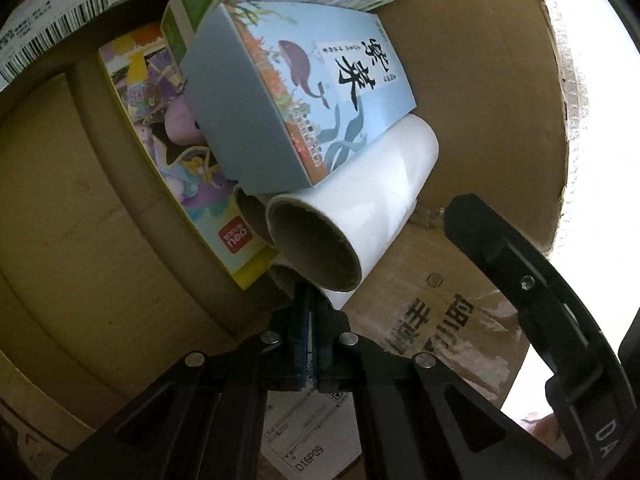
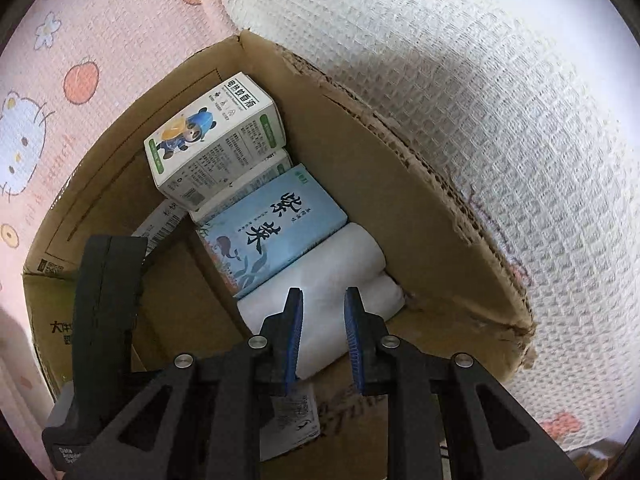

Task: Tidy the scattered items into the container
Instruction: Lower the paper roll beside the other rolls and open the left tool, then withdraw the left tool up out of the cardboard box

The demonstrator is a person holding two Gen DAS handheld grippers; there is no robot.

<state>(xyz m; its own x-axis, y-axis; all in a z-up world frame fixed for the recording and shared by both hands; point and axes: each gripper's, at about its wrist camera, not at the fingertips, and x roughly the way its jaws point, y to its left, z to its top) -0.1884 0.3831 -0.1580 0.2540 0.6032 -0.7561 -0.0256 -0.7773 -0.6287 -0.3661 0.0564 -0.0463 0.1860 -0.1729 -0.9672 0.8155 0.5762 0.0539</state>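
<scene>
**Ana:** Left gripper (image 1: 306,300) has its blue-padded jaws pressed together with nothing between them, the tips right at the lower rim of the white plastic-film roll on a brown cardboard core (image 1: 344,216). Whether they touch that rim cannot be told.

**Ben:** And the right gripper (image 2: 323,300)?

**Ana:** Its jaws stand a little apart, empty, hovering above the same roll (image 2: 320,300), which lies inside the brown corrugated cardboard box (image 2: 400,184). Against the roll, on its far side, leans the pale blue carton with a whale and black characters (image 2: 272,228); beyond that, two white-and-green cartons, the upper one printed with a cartoon bear (image 2: 216,136). On the roll's other side stands a yellow-edged carton with purple cartoon art (image 1: 180,168).

**Ben:** So which step is this?

**Ana:** Probably settling the roll into the box, judging by both grippers sitting empty over it. Next would be to back the left tips off the roll without shifting it, then look outside the box, on the pink patterned mat (image 2: 80,80), for anything unpacked. None shows in these views.
</scene>
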